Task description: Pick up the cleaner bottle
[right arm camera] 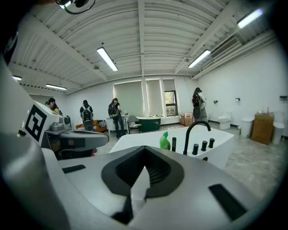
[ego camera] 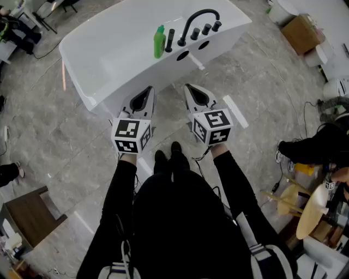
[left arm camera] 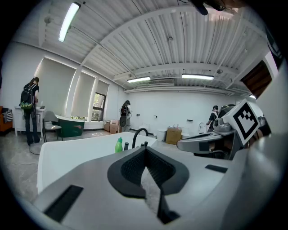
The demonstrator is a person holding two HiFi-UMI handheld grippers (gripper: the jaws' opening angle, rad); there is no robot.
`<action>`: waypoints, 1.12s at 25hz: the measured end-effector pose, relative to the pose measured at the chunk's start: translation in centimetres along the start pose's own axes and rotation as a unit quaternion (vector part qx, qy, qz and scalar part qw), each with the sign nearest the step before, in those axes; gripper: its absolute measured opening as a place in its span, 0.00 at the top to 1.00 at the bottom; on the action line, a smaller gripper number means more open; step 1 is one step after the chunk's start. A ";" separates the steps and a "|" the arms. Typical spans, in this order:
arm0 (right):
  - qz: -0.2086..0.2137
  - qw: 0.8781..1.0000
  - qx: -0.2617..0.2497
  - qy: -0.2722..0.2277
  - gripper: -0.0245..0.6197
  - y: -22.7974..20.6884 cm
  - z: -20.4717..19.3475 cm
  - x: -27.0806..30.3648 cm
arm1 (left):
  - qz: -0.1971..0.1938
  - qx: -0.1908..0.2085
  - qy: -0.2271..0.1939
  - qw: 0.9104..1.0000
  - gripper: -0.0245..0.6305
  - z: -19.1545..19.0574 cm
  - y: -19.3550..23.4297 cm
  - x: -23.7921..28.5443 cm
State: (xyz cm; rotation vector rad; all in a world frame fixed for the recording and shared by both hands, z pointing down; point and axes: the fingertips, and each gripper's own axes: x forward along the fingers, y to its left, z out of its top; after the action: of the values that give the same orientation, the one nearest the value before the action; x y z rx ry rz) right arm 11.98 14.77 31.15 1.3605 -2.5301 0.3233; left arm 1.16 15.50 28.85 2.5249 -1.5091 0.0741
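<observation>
My left tongs are pressed together, nothing between them; ahead of them, well apart, stands the white bathtub; the green cleaner bottle stands upright on the tub's ledge rather than in its basin, beyond both pairs of tongs and roughly in line with the gap between them, a little towards the left pair; just right of the bottle rise a black faucet and black knobs; my right tongs, beside the left, are pressed together too, pinching nothing.
</observation>
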 end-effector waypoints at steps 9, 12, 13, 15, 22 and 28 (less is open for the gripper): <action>0.001 1.000 0.002 0.001 0.96 -0.2 -0.1 0.3 | -0.001 -0.001 0.000 1.000 0.95 -0.1 0.0 0.4; 0.001 1.000 0.008 0.003 0.96 -0.4 -0.4 0.4 | -0.001 -0.003 0.002 1.000 0.95 -0.2 0.1 0.5; 0.002 1.000 0.011 0.005 0.96 -0.5 -0.5 0.4 | -0.001 -0.004 0.003 1.000 0.95 -0.2 0.2 0.5; 0.004 1.000 0.018 0.008 0.96 -0.7 -0.8 0.4 | -0.001 -0.006 0.005 1.000 0.95 -0.3 0.3 0.8; -0.002 0.999 0.041 0.020 0.96 -2.9 -2.0 0.2 | 0.002 -0.004 0.013 1.000 0.95 -0.6 -0.2 2.9; -0.008 0.999 0.042 0.021 0.96 -5.7 -1.8 0.8 | 0.014 -0.006 0.024 1.000 0.95 -0.8 0.0 5.6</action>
State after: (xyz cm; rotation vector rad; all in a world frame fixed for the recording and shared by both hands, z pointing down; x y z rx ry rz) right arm 16.56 11.59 33.53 1.3888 -2.4966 0.4546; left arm 3.92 10.83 30.45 2.4751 -1.5238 0.1280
